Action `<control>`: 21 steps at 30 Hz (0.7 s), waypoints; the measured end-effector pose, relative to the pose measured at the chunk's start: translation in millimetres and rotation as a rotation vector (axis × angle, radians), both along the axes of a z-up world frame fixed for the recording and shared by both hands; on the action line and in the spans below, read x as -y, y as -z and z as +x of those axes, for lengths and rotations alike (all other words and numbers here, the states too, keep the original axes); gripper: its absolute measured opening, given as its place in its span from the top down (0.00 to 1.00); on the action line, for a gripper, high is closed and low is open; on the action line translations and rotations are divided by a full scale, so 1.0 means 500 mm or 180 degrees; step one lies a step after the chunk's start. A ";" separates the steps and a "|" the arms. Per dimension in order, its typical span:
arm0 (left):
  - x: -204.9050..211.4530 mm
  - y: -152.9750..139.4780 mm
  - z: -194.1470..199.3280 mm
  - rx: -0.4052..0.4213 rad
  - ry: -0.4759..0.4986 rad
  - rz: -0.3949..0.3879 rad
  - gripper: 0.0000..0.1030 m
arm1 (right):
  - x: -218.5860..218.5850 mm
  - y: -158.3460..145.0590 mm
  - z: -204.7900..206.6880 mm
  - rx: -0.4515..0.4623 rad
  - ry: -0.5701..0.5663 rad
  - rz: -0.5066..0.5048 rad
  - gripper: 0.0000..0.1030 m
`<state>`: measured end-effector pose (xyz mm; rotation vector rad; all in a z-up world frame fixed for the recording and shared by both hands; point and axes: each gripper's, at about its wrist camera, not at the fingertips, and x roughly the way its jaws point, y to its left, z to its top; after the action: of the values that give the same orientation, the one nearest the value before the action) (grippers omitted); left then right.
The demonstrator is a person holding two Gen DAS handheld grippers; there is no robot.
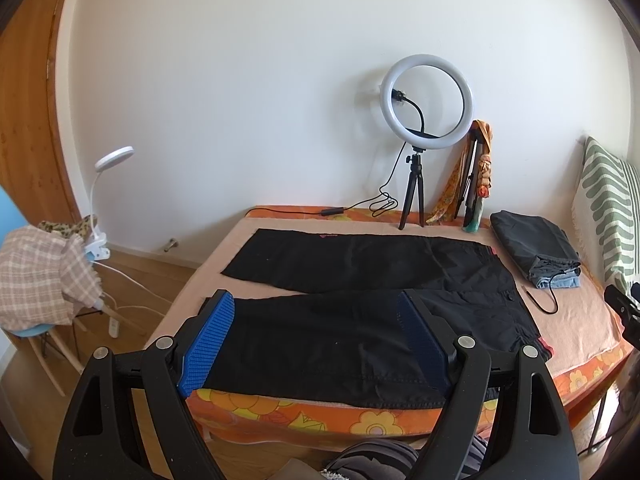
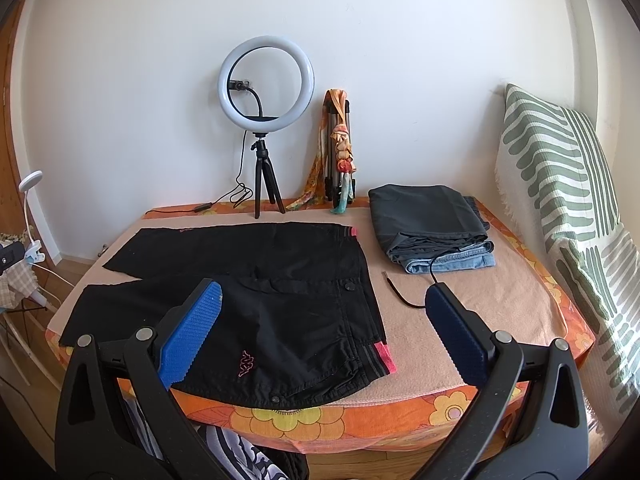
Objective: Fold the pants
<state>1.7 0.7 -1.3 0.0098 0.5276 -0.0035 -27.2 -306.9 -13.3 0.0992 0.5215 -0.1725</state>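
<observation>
A: The bed [image 2: 500,312] with its peach cover carries everything. Where do the black pants [image 2: 280,300] lie on it?

B: Spread flat across the near half, long axis running left to right: waistband with its pink trim toward the right, both legs reaching left. The legs are parted, one nearer the wall, one along the front edge.

A: And the stack beside them?

B: The folded clothes [image 2: 432,232] sit apart at the far right, beside the striped pillow [image 2: 560,184]. A ring light [image 2: 266,80] stands against the wall behind.

A: How do the claws stand?

B: The left claw [image 1: 316,340] is released, jaws wide, hovering over the near leg; the cloth lies just ahead of and below it. The right claw [image 2: 324,332] is likewise spread and holds nothing, poised over the waistband end by the front edge.

A: So which is nearer what?

B: Left to the leg, right to the waist. Bringing the near leg over the far one, across the long axis, looks the likely first fold.
</observation>
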 end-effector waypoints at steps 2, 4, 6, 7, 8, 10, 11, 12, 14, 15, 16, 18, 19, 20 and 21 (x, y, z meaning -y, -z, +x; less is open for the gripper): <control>0.000 0.000 0.000 0.0001 0.0003 0.0000 0.19 | 0.000 -0.001 0.000 0.0000 -0.0002 -0.0004 0.00; 0.001 -0.001 0.000 0.0002 0.0006 0.0000 0.19 | -0.001 -0.001 0.000 0.0002 0.0000 -0.0003 0.00; 0.005 -0.001 0.001 0.0004 0.0012 0.0002 0.19 | -0.003 0.002 0.000 0.0005 0.0002 -0.0002 0.00; 0.005 -0.001 0.001 0.0004 0.0014 0.0002 0.19 | -0.004 0.001 0.001 0.0006 0.0004 -0.0001 0.00; 0.006 -0.001 0.001 0.0003 0.0017 0.0003 0.19 | -0.004 0.001 0.001 0.0006 0.0004 -0.0001 0.00; 0.007 -0.001 0.003 0.0002 0.0033 0.0004 0.19 | 0.006 -0.016 -0.002 0.0014 0.0020 0.0006 0.00; 0.008 0.000 0.003 0.0001 0.0039 0.0005 0.19 | 0.008 -0.018 -0.002 0.0014 0.0030 0.0006 0.00; 0.007 0.000 0.003 0.0003 0.0045 0.0004 0.19 | 0.009 -0.020 -0.002 0.0012 0.0038 0.0007 0.00; 0.007 0.003 0.005 -0.0006 0.0054 -0.0006 0.19 | 0.009 -0.020 0.000 -0.0004 0.0063 -0.0001 0.00; 0.004 0.005 0.005 -0.0013 0.0060 -0.0017 0.19 | 0.010 -0.022 0.000 -0.0005 0.0071 -0.0005 0.00; 0.004 0.007 0.007 -0.0022 0.0064 -0.0024 0.19 | 0.009 -0.021 -0.001 -0.0004 0.0087 -0.0014 0.00; 0.003 0.009 0.007 -0.0029 0.0075 -0.0030 0.19 | 0.011 -0.023 -0.001 -0.0002 0.0103 -0.0019 0.00; 0.003 0.010 0.007 -0.0028 0.0079 -0.0033 0.19 | 0.008 -0.021 -0.003 0.0006 0.0113 -0.0023 0.00; 0.002 0.010 0.007 -0.0028 0.0085 -0.0036 0.19 | 0.009 -0.021 -0.004 0.0013 0.0118 -0.0025 0.00; 0.002 0.011 0.005 -0.0027 0.0089 -0.0037 0.19 | 0.010 -0.022 -0.004 0.0015 0.0123 -0.0029 0.00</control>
<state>4.2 -0.1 -6.8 0.0058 0.5359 -0.0339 -29.3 -311.8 -2.1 0.1007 0.5144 -0.2123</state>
